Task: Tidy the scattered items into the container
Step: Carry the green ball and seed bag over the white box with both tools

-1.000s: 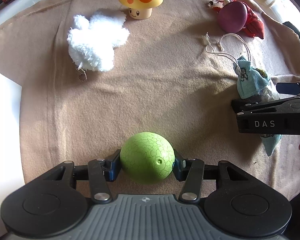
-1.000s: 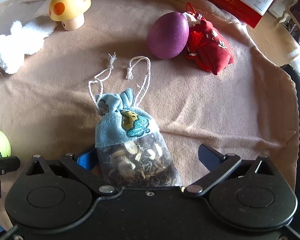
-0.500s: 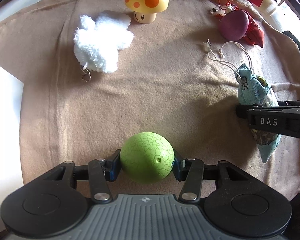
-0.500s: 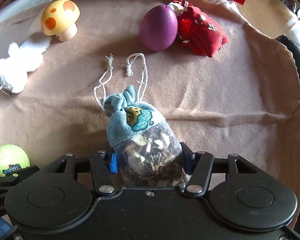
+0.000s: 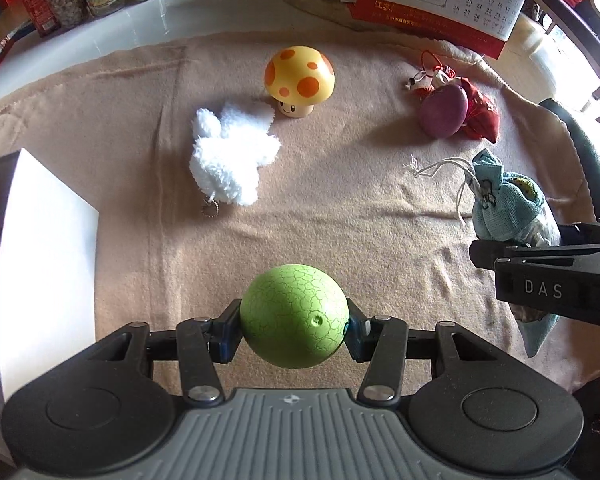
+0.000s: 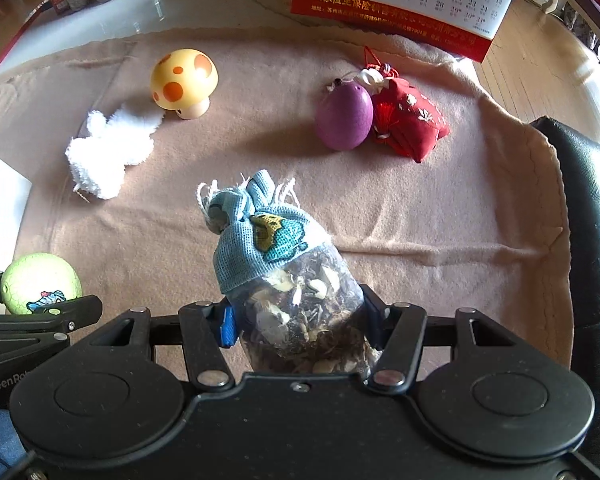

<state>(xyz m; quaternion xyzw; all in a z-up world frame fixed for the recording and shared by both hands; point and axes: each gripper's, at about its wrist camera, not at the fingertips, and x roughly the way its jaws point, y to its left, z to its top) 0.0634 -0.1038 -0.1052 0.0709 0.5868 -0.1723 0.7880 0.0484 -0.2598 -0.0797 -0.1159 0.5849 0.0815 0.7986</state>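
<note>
Both grippers are clamped on a load: the left gripper (image 5: 294, 328) on a green crackle-patterned egg (image 5: 294, 316), the right gripper (image 6: 300, 320) on a blue-topped drawstring sachet (image 6: 288, 276).

Each egg side is pressed by a finger pad, and the egg sits clear above the tan cloth (image 5: 339, 208). The sachet's clear lower half, full of dried bits, is squeezed between the right fingers, its knitted top and strings sticking up. Still on the cloth are a yellow mushroom toy (image 5: 299, 80), just beside it a white plush keychain (image 5: 232, 160), and a purple egg (image 6: 343, 116) touching a red embroidered pouch (image 6: 409, 120). A white container's wall (image 5: 44, 264) shows at the left edge, beside the cloth.
</note>
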